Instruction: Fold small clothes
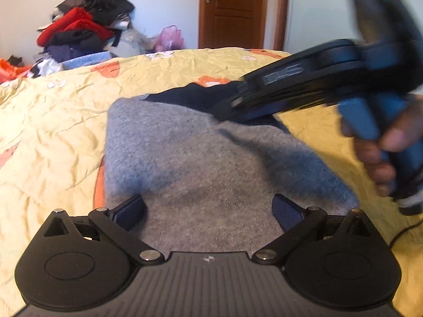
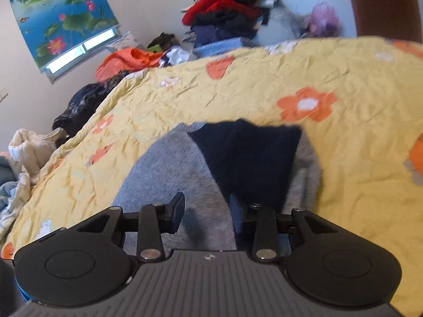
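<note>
A small grey knit garment with a dark navy part lies on the yellow flowered bedspread. My left gripper is wide open just above its near edge. The right gripper comes in from the right in the left wrist view, blurred, its tip over the navy part. In the right wrist view my right gripper is open, fingers partly apart, over the grey garment and the navy part. Nothing is held.
A pile of red, black and blue clothes sits at the far edge of the bed, also in the right wrist view. A wooden door stands behind. More clothes lie beside the bed under a lotus picture.
</note>
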`<move>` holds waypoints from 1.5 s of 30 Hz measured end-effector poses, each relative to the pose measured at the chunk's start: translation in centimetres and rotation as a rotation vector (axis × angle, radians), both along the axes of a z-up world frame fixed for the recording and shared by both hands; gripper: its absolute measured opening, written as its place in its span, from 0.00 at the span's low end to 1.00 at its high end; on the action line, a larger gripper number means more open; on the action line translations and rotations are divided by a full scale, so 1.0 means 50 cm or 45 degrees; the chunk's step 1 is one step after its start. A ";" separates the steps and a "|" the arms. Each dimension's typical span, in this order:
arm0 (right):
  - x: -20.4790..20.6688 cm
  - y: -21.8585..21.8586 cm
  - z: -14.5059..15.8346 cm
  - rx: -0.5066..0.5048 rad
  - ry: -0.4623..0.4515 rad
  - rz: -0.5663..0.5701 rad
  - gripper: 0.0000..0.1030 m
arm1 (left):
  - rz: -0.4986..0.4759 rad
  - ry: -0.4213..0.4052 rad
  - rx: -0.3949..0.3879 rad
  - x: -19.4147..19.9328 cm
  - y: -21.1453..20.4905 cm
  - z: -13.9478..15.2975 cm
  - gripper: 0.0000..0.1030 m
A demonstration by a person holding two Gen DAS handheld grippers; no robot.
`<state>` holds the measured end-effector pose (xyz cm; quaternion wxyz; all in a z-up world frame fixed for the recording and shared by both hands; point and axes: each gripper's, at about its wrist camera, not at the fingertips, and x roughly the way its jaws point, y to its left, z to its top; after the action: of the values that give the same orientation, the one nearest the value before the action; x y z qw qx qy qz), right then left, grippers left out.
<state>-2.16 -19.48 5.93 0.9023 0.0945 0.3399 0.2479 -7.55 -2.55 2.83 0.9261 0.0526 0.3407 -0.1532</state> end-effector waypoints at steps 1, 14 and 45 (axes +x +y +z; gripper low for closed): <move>-0.023 -0.006 0.010 -0.012 -0.046 -0.035 0.66 | 0.016 0.001 -0.004 -0.006 0.001 0.001 1.00; -0.193 -0.042 -0.019 -0.099 -0.056 -0.100 0.89 | 0.124 -0.035 -0.050 -0.106 0.033 0.037 1.00; -0.159 -0.089 -0.064 -0.129 0.133 0.044 0.10 | 0.247 -0.107 0.113 -0.140 0.102 -0.021 0.11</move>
<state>-10.11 -23.92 2.75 0.8826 0.0557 0.4002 0.2405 -14.57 2.56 1.80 0.9468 0.0669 0.3114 -0.0453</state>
